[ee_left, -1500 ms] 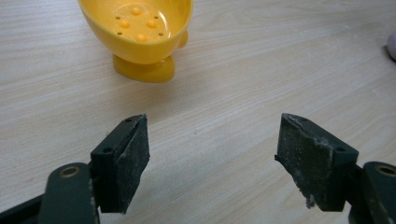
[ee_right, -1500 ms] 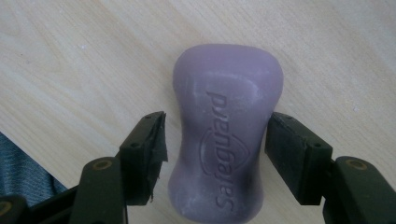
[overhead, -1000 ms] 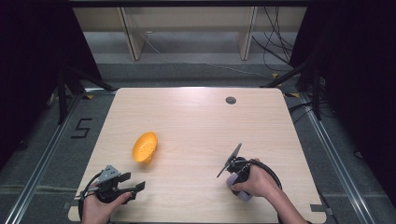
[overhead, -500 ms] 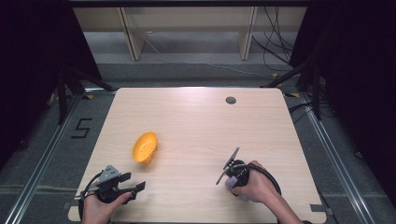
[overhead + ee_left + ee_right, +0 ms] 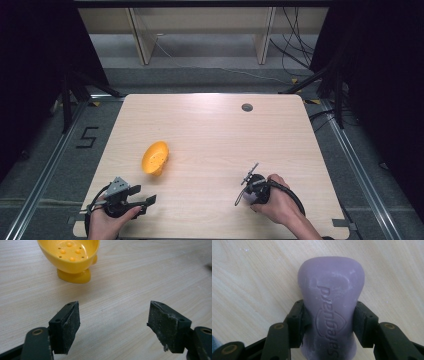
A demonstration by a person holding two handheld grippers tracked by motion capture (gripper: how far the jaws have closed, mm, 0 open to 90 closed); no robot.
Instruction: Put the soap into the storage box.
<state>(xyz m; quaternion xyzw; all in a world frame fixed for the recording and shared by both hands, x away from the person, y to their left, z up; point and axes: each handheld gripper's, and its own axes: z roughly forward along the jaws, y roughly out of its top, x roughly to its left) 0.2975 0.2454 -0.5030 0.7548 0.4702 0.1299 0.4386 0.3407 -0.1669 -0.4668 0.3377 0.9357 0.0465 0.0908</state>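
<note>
Your right claw (image 5: 328,322), drawn nearer you, pinches the purple soap (image 5: 330,307); left claw (image 5: 116,327) spread, yellow dish (image 5: 71,257) just ahead—likely the soap's destination.

The left gripper (image 5: 113,322) hangs over a pale wooden table (image 5: 140,282), its jaws spread wide with nothing between them. At about eleven o'clock sits a yellow dish (image 5: 71,258) — holes dot its inside — on a stubby foot, well apart from the jaws.
</note>
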